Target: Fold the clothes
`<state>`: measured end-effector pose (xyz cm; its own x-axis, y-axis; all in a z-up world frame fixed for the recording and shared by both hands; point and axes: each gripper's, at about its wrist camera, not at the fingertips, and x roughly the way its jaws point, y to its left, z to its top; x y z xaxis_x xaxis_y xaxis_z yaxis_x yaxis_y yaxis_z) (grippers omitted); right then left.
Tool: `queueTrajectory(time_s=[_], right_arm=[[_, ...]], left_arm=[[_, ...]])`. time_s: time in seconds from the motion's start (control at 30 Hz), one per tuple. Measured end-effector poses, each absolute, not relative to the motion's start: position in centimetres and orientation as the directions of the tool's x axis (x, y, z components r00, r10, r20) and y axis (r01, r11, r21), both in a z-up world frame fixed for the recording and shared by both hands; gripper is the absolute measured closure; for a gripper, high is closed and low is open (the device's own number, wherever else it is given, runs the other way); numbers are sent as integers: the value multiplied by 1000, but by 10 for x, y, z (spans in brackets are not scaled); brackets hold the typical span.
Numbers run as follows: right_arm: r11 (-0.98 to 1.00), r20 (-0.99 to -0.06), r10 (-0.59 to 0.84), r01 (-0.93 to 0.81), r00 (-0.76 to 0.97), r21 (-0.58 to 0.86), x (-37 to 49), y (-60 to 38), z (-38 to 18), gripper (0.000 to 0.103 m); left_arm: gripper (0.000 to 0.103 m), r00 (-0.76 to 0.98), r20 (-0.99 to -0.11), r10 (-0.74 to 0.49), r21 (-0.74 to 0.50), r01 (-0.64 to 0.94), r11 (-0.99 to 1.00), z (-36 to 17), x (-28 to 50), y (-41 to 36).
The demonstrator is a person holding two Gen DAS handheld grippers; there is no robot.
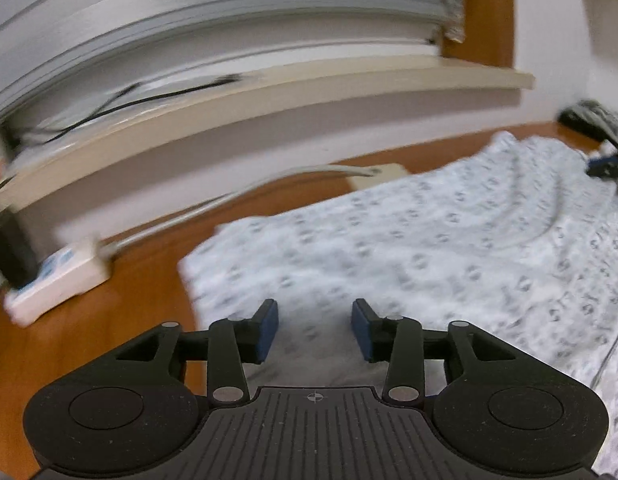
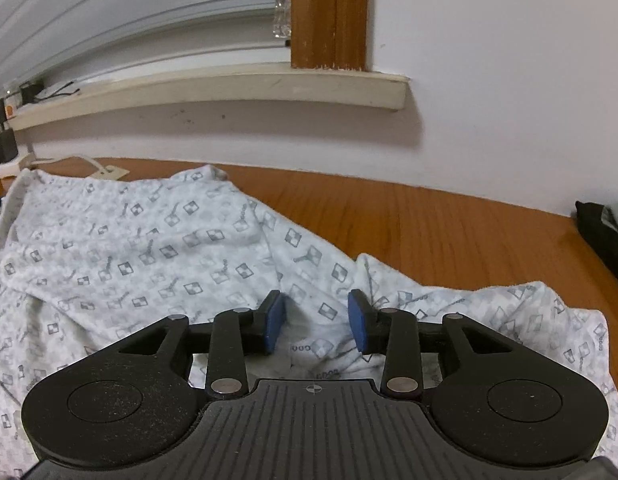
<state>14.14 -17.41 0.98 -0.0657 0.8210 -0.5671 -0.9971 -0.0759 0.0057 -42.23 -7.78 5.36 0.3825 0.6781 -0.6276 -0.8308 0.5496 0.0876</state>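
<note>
1. My left gripper (image 1: 313,330) stands with its jaws parted and nothing between the blue pads (image 1: 269,330); it hangs over the near left part of the patterned garment (image 1: 409,248), and I cannot tell whether the tips touch the cloth.
2. My right gripper (image 2: 315,326) is likewise parted and empty, above a rumpled stretch of the same garment (image 2: 149,248), with loose cloth below the gap.
3. The garment lies spread on the wooden table (image 2: 429,220), near the wall under the window sill (image 2: 229,88). I read one straight left edge in the left wrist view as a possible fold already laid, but that is a judgement only.
4. On the right side the cloth is still bunched and ridged, so I judge the folding is unfinished: smoothing and at least one more fold remain.
5. Hard to make out: the left wrist view is smeared by motion, so the print and the white power strip (image 1: 57,280) at the table's left are blurred.
6. The garment's near edge is hidden behind both gripper bodies, and its kind, shirt or trousers, I cannot tell.
7. A dark object (image 2: 605,232) at the right edge is cut off.
</note>
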Motion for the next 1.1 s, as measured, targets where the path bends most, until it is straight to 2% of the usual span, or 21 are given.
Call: queueTrajectory(time_s=[0.13, 0.3, 0.37, 0.47, 0.57, 0.67, 0.73, 0.87, 1.1], right_arm=[[-78, -568, 820, -997, -67, 6, 141, -174, 10, 65], [-78, -569, 820, -997, -65, 1, 139, -173, 11, 65], [-78, -569, 819, -997, -66, 3, 139, -172, 11, 64], [-78, -569, 819, -997, -66, 4, 139, -171, 11, 64], [-78, -569, 819, -997, -68, 6, 140, -171, 11, 64], [-79, -569, 819, -997, -67, 4, 139, -171, 11, 64], [-79, -569, 819, -997, -68, 5, 139, -170, 11, 64], [-80, -569, 819, -997, -69, 6, 140, -170, 11, 64], [-80, -569, 820, -997, -71, 9, 140, -170, 11, 63]], left_arm=[[48, 357, -618, 701, 34, -878, 477, 55, -457, -79], [51, 369, -630, 683, -3, -881, 473, 48, -472, -77], [86, 419, -625, 659, -34, -858, 513, 47, -472, -79], [97, 414, -622, 664, 5, -847, 532, 50, -467, -87], [98, 392, -598, 700, 42, -856, 515, 64, -478, -103], [93, 384, -581, 717, 19, -875, 484, 78, -500, -114], [87, 364, -601, 712, 36, -877, 479, 79, -501, -114], [57, 359, -615, 702, 44, -874, 485, 80, -493, -108], [55, 436, -600, 671, 42, -820, 570, 79, -431, -65]])
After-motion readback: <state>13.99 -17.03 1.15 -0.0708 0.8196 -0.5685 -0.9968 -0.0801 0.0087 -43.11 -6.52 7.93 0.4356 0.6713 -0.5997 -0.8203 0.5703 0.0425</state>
